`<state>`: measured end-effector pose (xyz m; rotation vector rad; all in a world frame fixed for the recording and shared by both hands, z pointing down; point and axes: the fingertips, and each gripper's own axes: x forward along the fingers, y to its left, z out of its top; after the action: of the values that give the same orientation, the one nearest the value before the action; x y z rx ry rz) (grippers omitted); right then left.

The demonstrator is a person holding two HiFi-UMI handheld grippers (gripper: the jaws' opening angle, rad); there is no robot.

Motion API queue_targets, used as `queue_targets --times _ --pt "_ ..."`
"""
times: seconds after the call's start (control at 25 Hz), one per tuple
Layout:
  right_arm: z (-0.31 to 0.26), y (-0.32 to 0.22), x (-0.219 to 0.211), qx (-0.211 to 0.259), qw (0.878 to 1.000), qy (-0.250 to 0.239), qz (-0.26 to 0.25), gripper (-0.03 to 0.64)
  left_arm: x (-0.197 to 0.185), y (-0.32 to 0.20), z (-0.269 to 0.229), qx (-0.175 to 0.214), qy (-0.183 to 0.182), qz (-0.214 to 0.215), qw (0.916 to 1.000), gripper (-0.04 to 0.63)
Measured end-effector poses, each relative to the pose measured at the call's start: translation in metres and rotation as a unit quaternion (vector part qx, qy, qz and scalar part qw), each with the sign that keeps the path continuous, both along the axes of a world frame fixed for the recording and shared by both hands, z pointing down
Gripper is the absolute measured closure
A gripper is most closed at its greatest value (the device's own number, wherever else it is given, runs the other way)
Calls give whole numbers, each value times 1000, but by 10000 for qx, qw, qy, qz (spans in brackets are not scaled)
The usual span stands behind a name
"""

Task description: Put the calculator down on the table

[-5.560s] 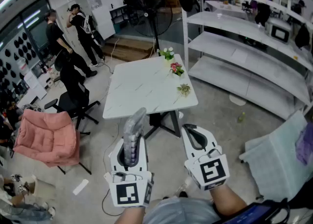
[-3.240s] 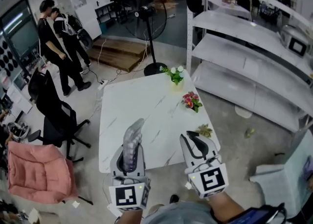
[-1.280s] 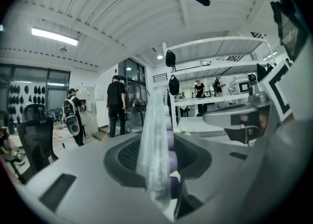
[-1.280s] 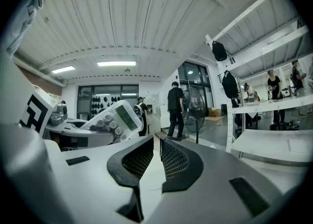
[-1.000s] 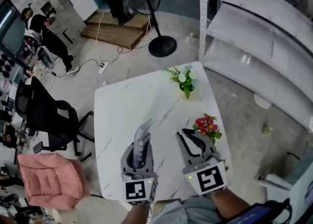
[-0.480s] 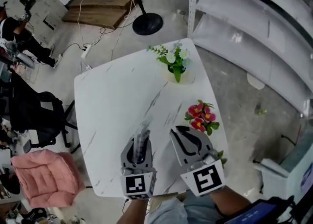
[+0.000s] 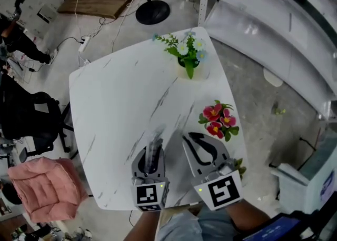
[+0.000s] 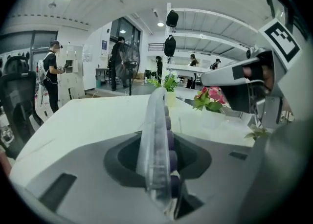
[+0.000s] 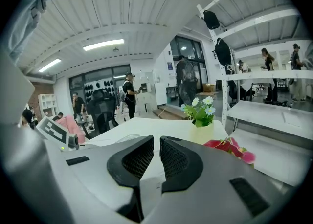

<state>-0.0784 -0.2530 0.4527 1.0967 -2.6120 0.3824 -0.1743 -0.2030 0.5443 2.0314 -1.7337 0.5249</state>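
Note:
The calculator (image 7: 153, 147) is a thin clear slab with purple keys, held on edge. My left gripper (image 7: 152, 149) is shut on it over the near part of the white marble table (image 7: 116, 92). In the left gripper view the calculator (image 8: 155, 135) stands upright between the grey jaws of that gripper (image 8: 159, 142), a little above the tabletop. My right gripper (image 7: 197, 142) hovers beside it on the right, shut, with nothing between its black ribbed pads (image 9: 173, 162). In its own view the right gripper (image 9: 156, 145) points across the table.
A pot of white flowers (image 7: 187, 56) stands at the table's far right. Red flowers (image 7: 217, 121) and a small plant (image 7: 239, 167) line its right edge. A black office chair (image 7: 26, 119) and a pink cushioned chair (image 7: 39, 187) stand left of it. White shelving (image 7: 274, 13) runs along the right.
The person has walked up to the table. Over the last second both grippers have sunk toward the tabletop, the left still gripping the calculator.

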Motion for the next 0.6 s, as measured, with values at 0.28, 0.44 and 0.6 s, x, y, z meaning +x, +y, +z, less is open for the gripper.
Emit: queue_targets --times 0.28,0.44,0.6 --pt "7 0 -3 -69 10000 32 14 558 1 3 19 -193 83 39 9998 462" --pt "7 -2 -3 -70 10000 43 46 558 4 3 26 -262 50 131 9996 460" --pt "7 -2 -3 -76 9999 70 41 558 5 0 25 -218 46 171 9996 459"
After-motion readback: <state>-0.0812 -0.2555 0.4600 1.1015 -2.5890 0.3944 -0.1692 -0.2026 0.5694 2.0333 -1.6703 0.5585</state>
